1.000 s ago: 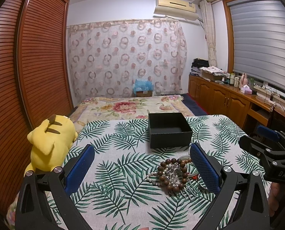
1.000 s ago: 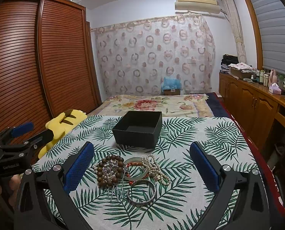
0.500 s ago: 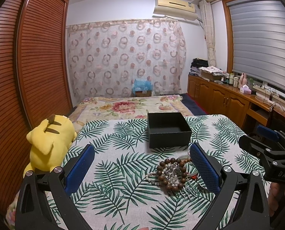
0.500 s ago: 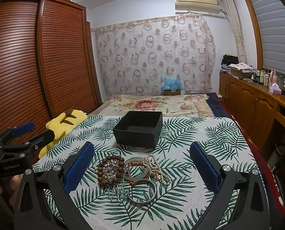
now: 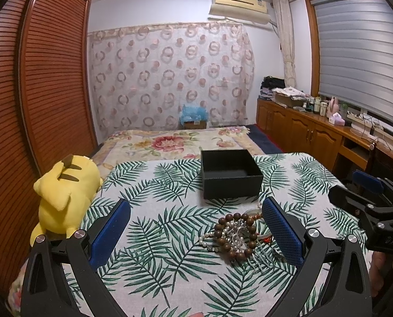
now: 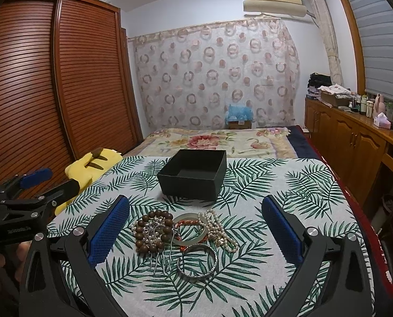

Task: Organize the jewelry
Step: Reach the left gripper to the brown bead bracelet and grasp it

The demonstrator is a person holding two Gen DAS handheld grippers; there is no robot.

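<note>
Barely any change since 1 s ago: your left gripper (image 5: pixel 196 227) & right gripper (image 6: pixel 196 224) both spread wide, nothing held; jewelry pile (image 6: pixel 180 233) untouched in front of empty black box (image 6: pixel 193 174), so task not started

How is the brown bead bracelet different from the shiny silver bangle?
The brown bead bracelet is made of round, dark wooden-looking beads; the silver bangle is one thin, shiny band. The bead bracelet has other jewelry tangled across its middle; the bangle's middle shows only the leaf-print cloth. The bracelet lies farther left, the bangle nearer the camera. Both are rings lying flat on the cloth, outside the black box.
</note>
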